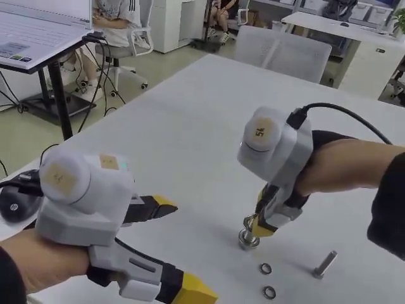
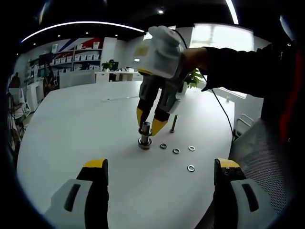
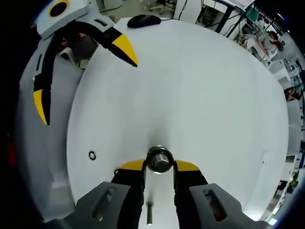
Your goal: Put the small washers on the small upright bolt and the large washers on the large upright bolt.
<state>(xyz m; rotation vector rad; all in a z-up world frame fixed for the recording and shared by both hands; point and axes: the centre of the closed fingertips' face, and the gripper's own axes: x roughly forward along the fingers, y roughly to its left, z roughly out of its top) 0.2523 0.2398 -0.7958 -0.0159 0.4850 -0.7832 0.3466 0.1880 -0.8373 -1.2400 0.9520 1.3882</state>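
Note:
The large upright bolt (image 1: 248,235) stands on the white table (image 1: 190,126) with large washers stacked at its base (image 2: 145,141). My right gripper (image 1: 258,225) reaches down over it, a yellow tip close on each side of the bolt top (image 3: 159,159). Whether a washer sits between the jaws is hidden. The thin small bolt (image 1: 324,265) stands to the right, and its upright shaft (image 2: 174,123) rises behind the washers. Several small washers (image 2: 176,151) lie loose in front, two of them (image 1: 266,268) near the table's front edge. My left gripper (image 1: 177,247) hovers at the lower left, open and holding nothing.
A black mouse (image 1: 12,202) lies at the table's left edge. A laptop (image 1: 31,31) sits on a separate desk at the far left. A grey chair (image 1: 278,54) stands at the table's far side, and people sit further back.

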